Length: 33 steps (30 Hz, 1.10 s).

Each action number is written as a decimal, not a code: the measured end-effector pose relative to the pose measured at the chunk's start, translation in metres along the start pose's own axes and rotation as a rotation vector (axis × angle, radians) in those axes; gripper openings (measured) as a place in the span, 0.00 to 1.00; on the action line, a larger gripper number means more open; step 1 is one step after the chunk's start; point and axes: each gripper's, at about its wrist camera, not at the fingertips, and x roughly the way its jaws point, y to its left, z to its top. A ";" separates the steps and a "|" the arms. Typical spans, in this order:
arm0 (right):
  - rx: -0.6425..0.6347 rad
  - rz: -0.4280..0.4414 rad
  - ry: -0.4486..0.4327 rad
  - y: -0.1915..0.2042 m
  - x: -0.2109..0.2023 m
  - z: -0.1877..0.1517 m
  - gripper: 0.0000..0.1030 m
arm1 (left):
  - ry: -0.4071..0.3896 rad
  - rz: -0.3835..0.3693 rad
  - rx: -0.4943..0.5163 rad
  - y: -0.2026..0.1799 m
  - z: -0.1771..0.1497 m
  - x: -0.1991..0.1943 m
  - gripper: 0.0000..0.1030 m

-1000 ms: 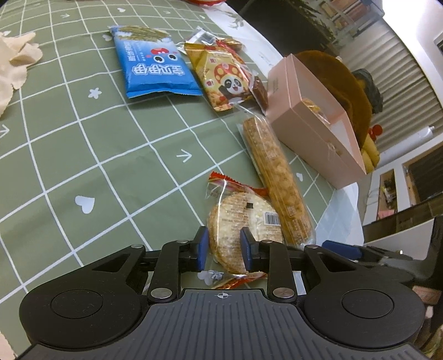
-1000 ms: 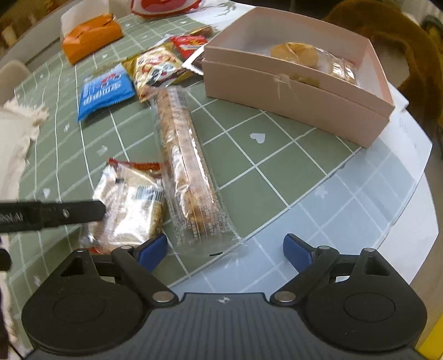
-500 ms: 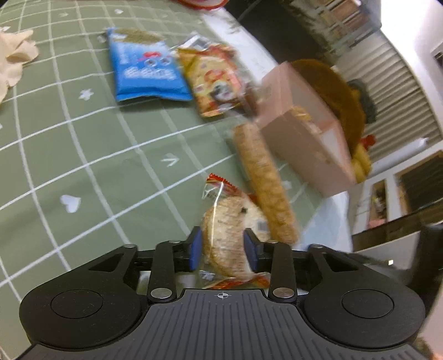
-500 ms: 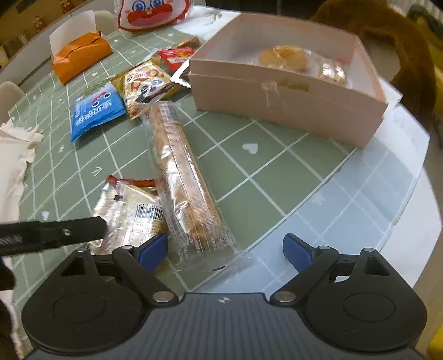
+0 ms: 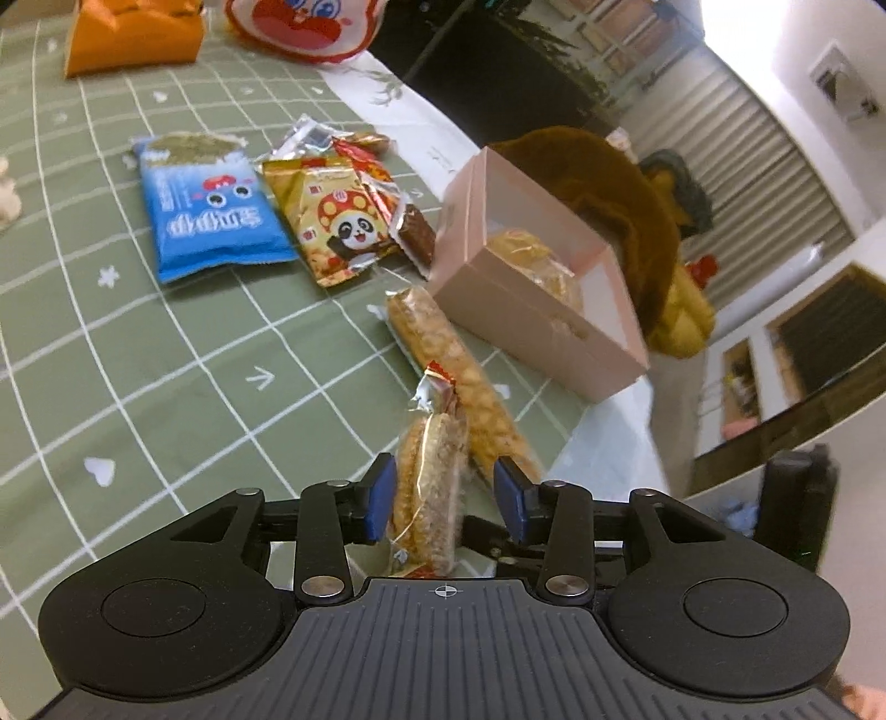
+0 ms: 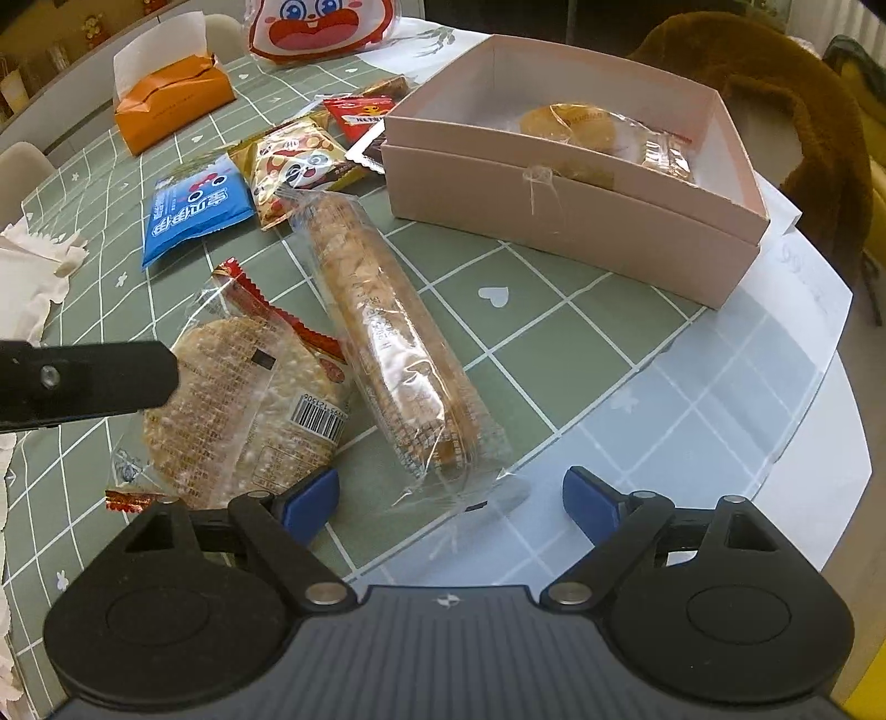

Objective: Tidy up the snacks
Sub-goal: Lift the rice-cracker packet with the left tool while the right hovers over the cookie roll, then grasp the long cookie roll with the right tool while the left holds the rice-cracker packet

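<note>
A round rice cracker pack (image 5: 429,482) stands on edge between the fingers of my left gripper (image 5: 446,501), whose jaws are opening. The left pad touches the pack and the right pad stands clear of it. In the right wrist view the same pack (image 6: 249,410) lies tilted on the green mat under the left gripper's finger (image 6: 88,382). My right gripper (image 6: 451,498) is open over the near end of a long biscuit pack (image 6: 387,343), gripping nothing. The pink box (image 6: 554,210) behind holds a few wrapped snacks.
A blue pack (image 6: 194,210), a panda pack (image 6: 293,166) and a red pack (image 6: 360,111) lie beyond the biscuits. An orange tissue box (image 6: 171,105) and a red-and-white bag (image 6: 321,27) sit at the far edge. A white cloth (image 6: 27,277) is at left, and the table edge is close on the right.
The left jaws have widened and the gripper has risen. The cracker pack has turned from lying flat to standing on edge between the fingers. The right gripper has stayed where it was.
</note>
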 end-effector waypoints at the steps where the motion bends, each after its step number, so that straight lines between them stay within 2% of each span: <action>1: 0.000 0.002 -0.001 0.000 0.000 0.000 0.87 | 0.000 0.010 0.008 -0.001 -0.001 0.001 0.43; 10: -0.003 0.000 -0.003 -0.001 -0.003 -0.003 0.87 | 0.003 -0.022 0.000 0.001 0.000 -0.002 0.42; 15: 0.027 0.079 0.001 -0.008 -0.009 -0.008 0.86 | 0.008 -0.048 -0.003 -0.005 0.001 -0.004 0.40; 19: 0.024 0.070 -0.002 -0.007 -0.010 -0.009 0.86 | 0.016 -0.046 0.015 -0.011 0.001 -0.001 0.37; 22: 0.026 0.067 -0.004 -0.007 -0.010 -0.010 0.86 | 0.021 -0.049 0.015 -0.012 0.002 -0.001 0.26; 24: 0.027 0.066 -0.005 -0.008 -0.010 -0.010 0.86 | 0.025 -0.053 0.026 -0.014 0.002 0.000 0.23; 30: 0.030 0.060 -0.009 -0.012 -0.012 -0.013 0.86 | 0.048 -0.037 0.065 -0.025 0.001 0.004 0.22; 33: 0.029 0.057 -0.011 -0.013 -0.012 -0.014 0.86 | 0.046 0.003 0.114 -0.030 0.000 0.008 0.23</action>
